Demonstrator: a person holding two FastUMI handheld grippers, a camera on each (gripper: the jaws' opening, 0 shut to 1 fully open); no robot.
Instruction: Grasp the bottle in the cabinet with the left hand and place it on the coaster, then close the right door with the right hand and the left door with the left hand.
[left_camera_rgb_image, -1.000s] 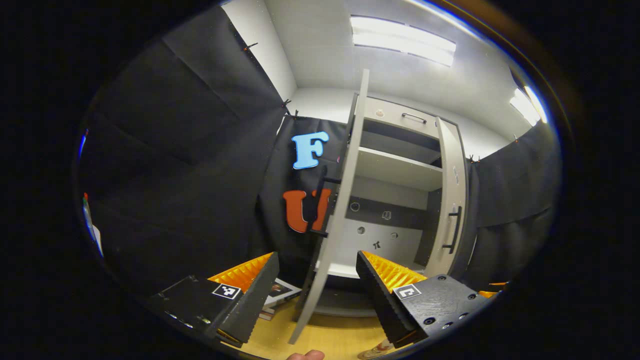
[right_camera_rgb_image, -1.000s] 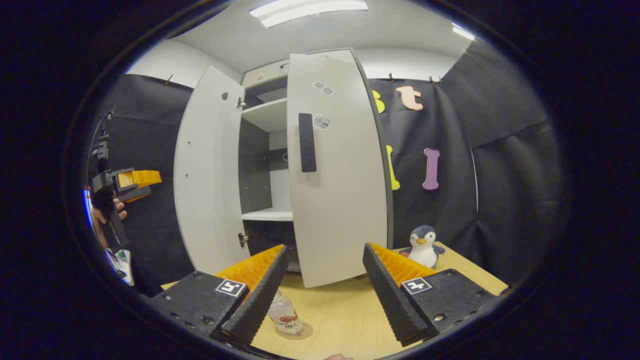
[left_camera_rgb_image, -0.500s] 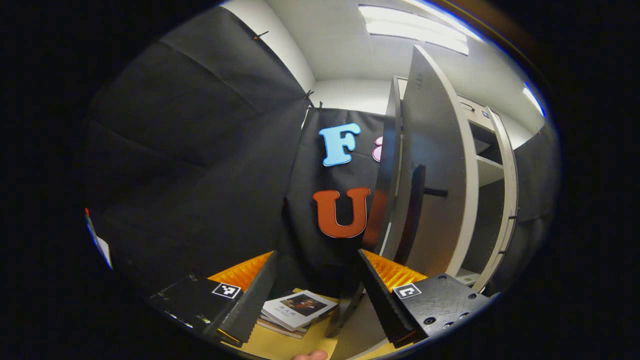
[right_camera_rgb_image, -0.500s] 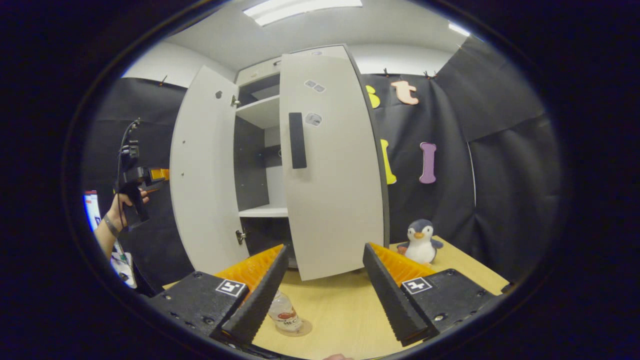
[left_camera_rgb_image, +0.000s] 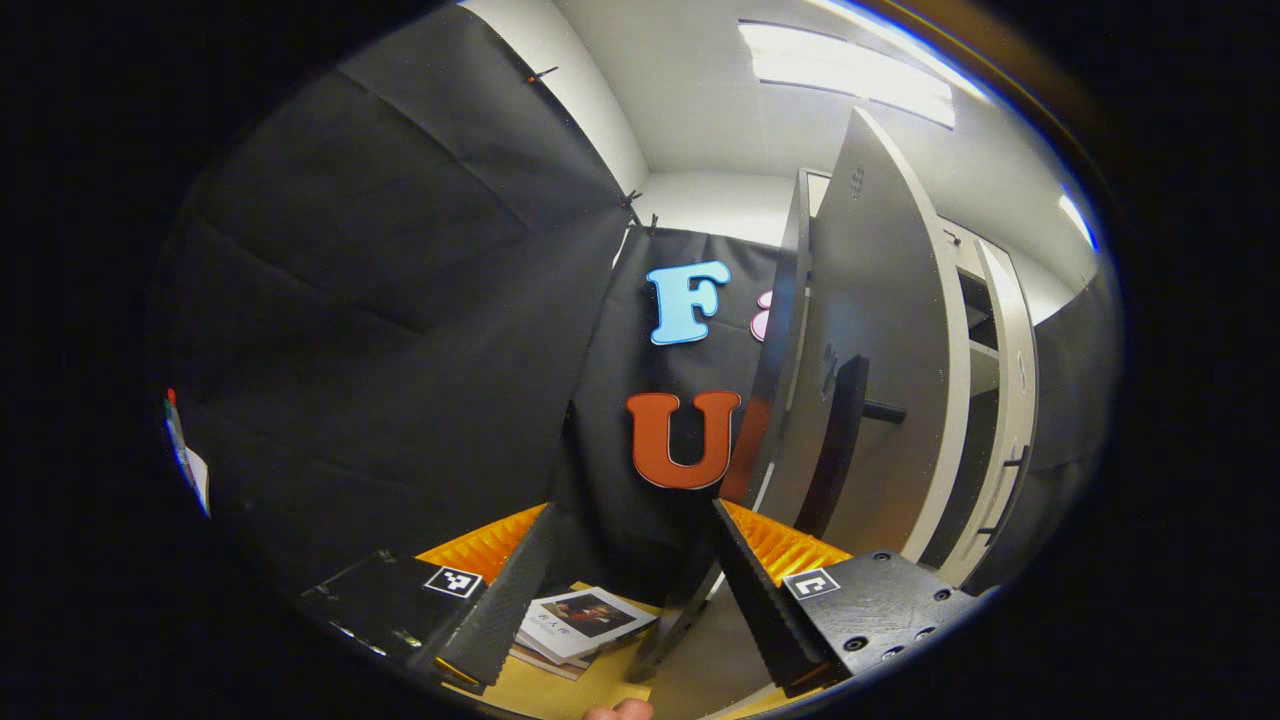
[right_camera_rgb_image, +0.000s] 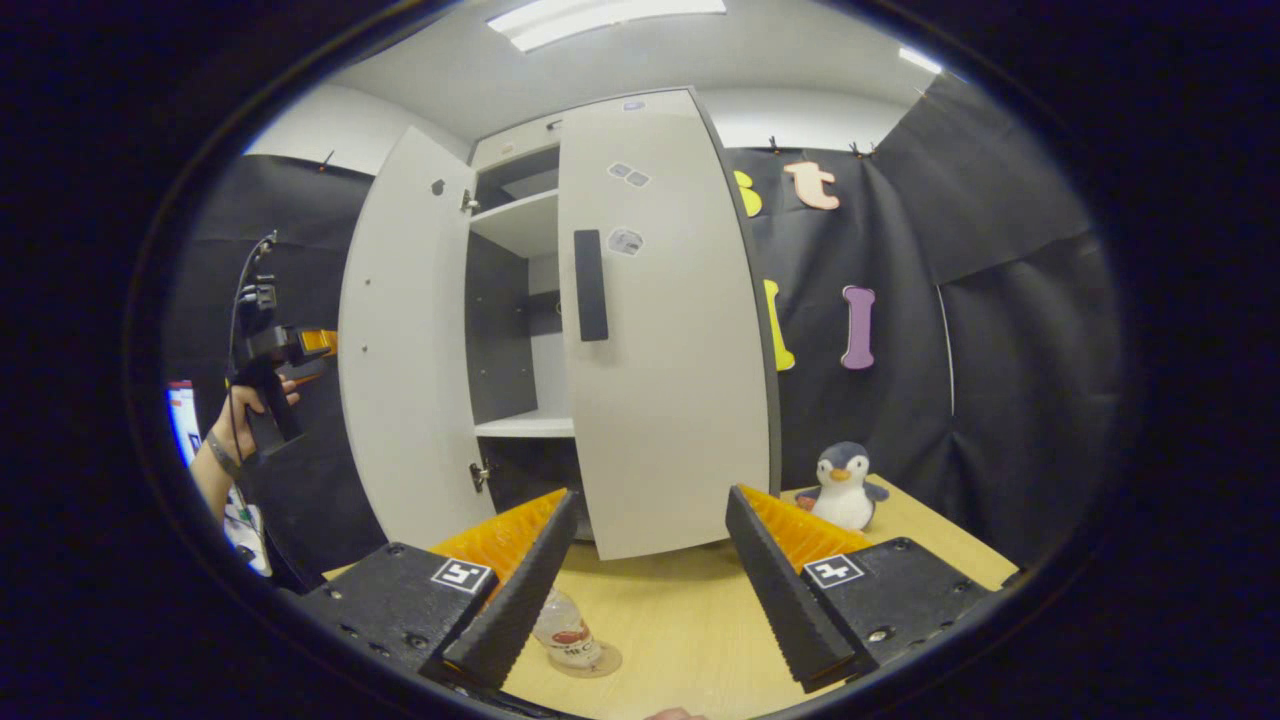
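A small clear bottle (right_camera_rgb_image: 566, 634) stands upright on a round coaster (right_camera_rgb_image: 598, 661) on the wooden table (right_camera_rgb_image: 690, 630), partly behind my right gripper's left finger. My right gripper (right_camera_rgb_image: 645, 575) is open and empty, facing the cabinet's right door (right_camera_rgb_image: 670, 400), which stands nearly shut. The left door (right_camera_rgb_image: 400, 350) is wide open. My left gripper (left_camera_rgb_image: 625, 590) is open and empty, close behind the left door's outer face (left_camera_rgb_image: 880, 380), its right finger next to the door's black handle (left_camera_rgb_image: 835, 450). In the right gripper view, the left gripper (right_camera_rgb_image: 275, 345) is held up in a hand beyond the left door.
A plush penguin (right_camera_rgb_image: 842, 486) sits on the table right of the cabinet. A stack of books (left_camera_rgb_image: 580, 625) lies on the table below my left gripper. White shelves (right_camera_rgb_image: 520, 225) show inside the cabinet. Black cloth walls close in both sides.
My left gripper swung around the left door's edge to its outer side, and the handle now sits by its right finger. The right door moved slightly further shut. The bottle stays on the coaster.
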